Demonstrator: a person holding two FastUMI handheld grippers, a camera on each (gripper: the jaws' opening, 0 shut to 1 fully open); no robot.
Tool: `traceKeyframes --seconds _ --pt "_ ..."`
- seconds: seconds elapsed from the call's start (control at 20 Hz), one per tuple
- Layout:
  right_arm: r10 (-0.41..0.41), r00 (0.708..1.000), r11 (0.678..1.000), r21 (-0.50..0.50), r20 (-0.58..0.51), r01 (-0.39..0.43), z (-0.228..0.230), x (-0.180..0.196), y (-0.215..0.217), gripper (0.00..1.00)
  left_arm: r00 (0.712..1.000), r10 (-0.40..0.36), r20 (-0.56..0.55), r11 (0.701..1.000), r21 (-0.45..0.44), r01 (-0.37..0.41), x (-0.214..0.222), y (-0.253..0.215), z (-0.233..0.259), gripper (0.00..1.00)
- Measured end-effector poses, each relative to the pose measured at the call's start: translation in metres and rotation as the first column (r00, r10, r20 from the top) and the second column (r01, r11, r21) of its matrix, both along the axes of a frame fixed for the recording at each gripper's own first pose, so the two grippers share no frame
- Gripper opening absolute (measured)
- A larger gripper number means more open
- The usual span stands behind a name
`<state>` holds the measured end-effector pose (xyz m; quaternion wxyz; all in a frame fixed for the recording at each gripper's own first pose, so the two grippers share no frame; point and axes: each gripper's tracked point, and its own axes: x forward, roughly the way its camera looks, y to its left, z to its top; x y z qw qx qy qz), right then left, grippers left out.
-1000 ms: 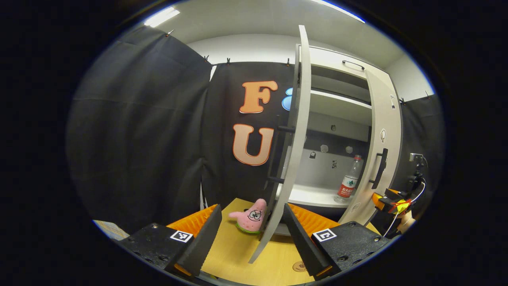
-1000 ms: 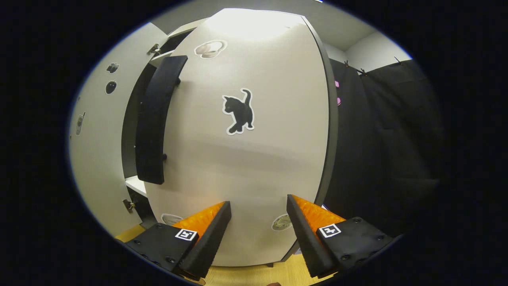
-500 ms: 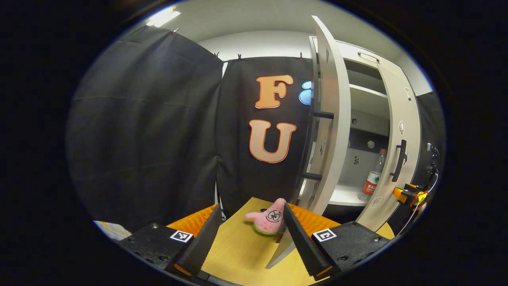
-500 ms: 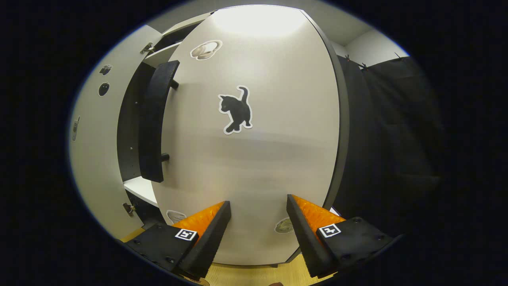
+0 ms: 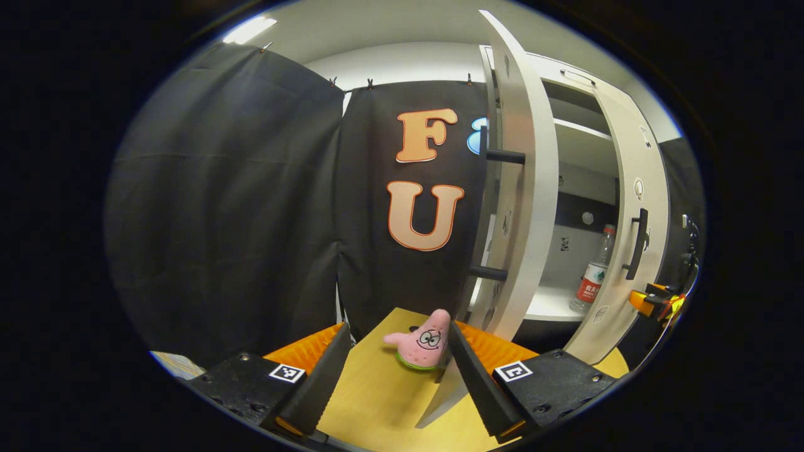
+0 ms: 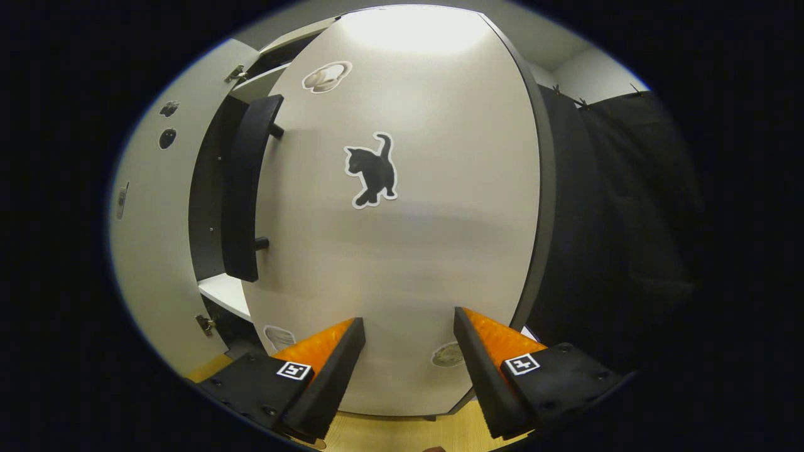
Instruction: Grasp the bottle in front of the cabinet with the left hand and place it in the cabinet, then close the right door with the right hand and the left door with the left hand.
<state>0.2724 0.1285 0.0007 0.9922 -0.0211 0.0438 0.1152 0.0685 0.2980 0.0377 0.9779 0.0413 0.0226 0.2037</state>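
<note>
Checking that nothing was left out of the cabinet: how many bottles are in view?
1. The bottle stands on the cabinet's shelf, between the two open doors. More could be hidden behind the doors.

Bottle (image 5: 592,280) in cabinet (image 5: 578,188); plush toy (image 5: 422,344) before left door (image 5: 524,188).

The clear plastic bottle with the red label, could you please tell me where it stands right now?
In the left gripper view, the clear plastic bottle with the red label stands at right on the white cabinet shelf, between the two open doors.

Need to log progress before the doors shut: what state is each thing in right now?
bottle: upright on the cabinet shelf.
left door: ajar.
right door: partly closed.
left gripper: open, empty.
right gripper: open, empty.
plush toy: on the table.
</note>
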Motion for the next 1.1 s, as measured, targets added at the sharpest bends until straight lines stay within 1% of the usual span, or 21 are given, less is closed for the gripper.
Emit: traceKeyframes --seconds 0.15,0.2,0.25,0.35,0.45,0.6,0.85,0.9,0.95,1.0,1.05,1.1 --pt "0.008 1.0 1.0 0.003 0.016 -0.008 0.007 -0.012 -0.009 0.96 1.0 -0.001 -0.002 1.0 0.013 0.001 0.0 -0.005 0.001 0.95" --pt "0.007 1.0 1.0 0.0 0.022 -0.007 0.01 -0.016 -0.013 0.96 1.0 -0.006 0.005 1.0 0.013 0.006 -0.001 -0.01 0.002 0.92" --pt "0.007 0.999 1.0 -0.003 0.033 -0.007 0.014 -0.02 -0.017 0.96 1.0 -0.008 0.009 1.0 0.017 0.008 -0.001 -0.014 0.005 0.94" --pt "0.003 0.998 1.0 -0.008 0.06 -0.003 0.025 -0.03 -0.028 0.96 1.0 -0.008 0.002 1.0 0.03 0.008 -0.001 -0.017 0.003 0.94" --pt "-0.001 0.996 1.0 -0.006 0.085 0.002 0.035 -0.042 -0.038 0.95 1.0 -0.021 -0.001 1.0 0.015 0.021 0.001 -0.02 0.001 0.94" --pt "-0.006 0.994 1.0 -0.003 0.113 0.007 0.046 -0.066 -0.052 0.95 0.997 -0.079 0.001 0.996 -0.04 0.079 0.007 -0.039 -0.005 0.94" --pt "-0.033 0.989 0.999 -0.015 0.142 0.036 0.062 -0.105 -0.082 0.95 0.981 -0.192 -0.016 0.981 -0.04 0.191 0.024 -0.088 -0.013 0.94" --pt "-0.038 0.988 0.999 -0.011 0.147 0.04 0.065 -0.114 -0.088 0.95 0.977 -0.213 -0.017 0.976 -0.047 0.212 0.026 -0.098 -0.016 0.92" --pt "-0.045 0.988 0.999 -0.005 0.15 0.046 0.069 -0.121 -0.095 0.95 0.972 -0.233 -0.02 0.971 -0.057 0.232 0.03 -0.106 -0.019 0.94" --pt "-0.054 0.987 0.998 -0.001 0.152 0.055 0.071 -0.128 -0.102 0.95 0.968 -0.249 -0.022 0.967 -0.067 0.247 0.033 -0.111 -0.022 0.92" --pt "-0.063 0.986 0.998 0.002 0.151 0.064 0.073 -0.134 -0.109 0.95 0.965 -0.262 -0.021 0.962 -0.077 0.26 0.036 -0.116 -0.024 0.94" --pt "-0.073 0.986 0.997 0.006 0.15 0.073 0.074 -0.14 -0.114 0.95 0.961 -0.276 -0.019 0.958 -0.087 0.273 0.038 -0.121 -0.024 0.94"
